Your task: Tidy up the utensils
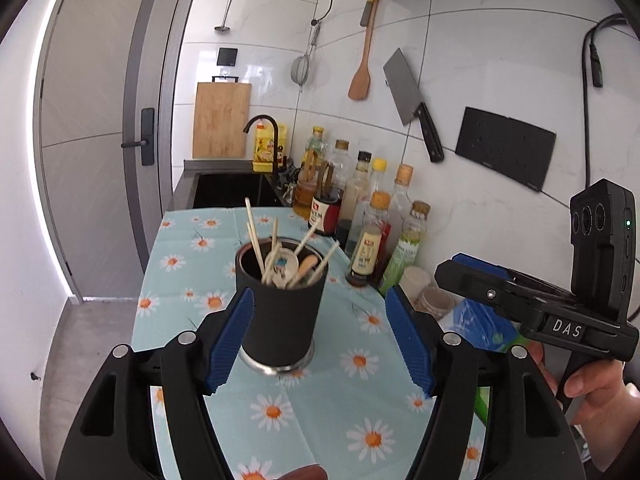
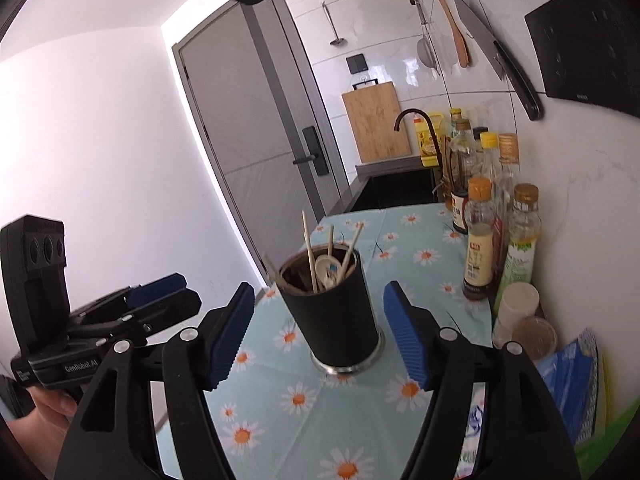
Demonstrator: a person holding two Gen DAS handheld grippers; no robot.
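Utensil cup dead ahead of both grippers, upright on the daisy-cloth table, chopsticks and spoons poking up. Left gripper released, jaws wide, left pad just beside the cup wall. Right gripper released too, cup standing between its pads, untouched. Both look about equally near.

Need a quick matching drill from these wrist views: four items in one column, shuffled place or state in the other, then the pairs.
Column 1:
1. utensil holder
2. cleaver
3. cutting board
4. left gripper

Column 2:
A. hangs on the tiled wall
B. jaws open, nothing gripped
C. stands on the daisy tablecloth, holding chopsticks and spoons
D. leans upright behind the sink

Pairs: 1-C, 2-A, 3-D, 4-B
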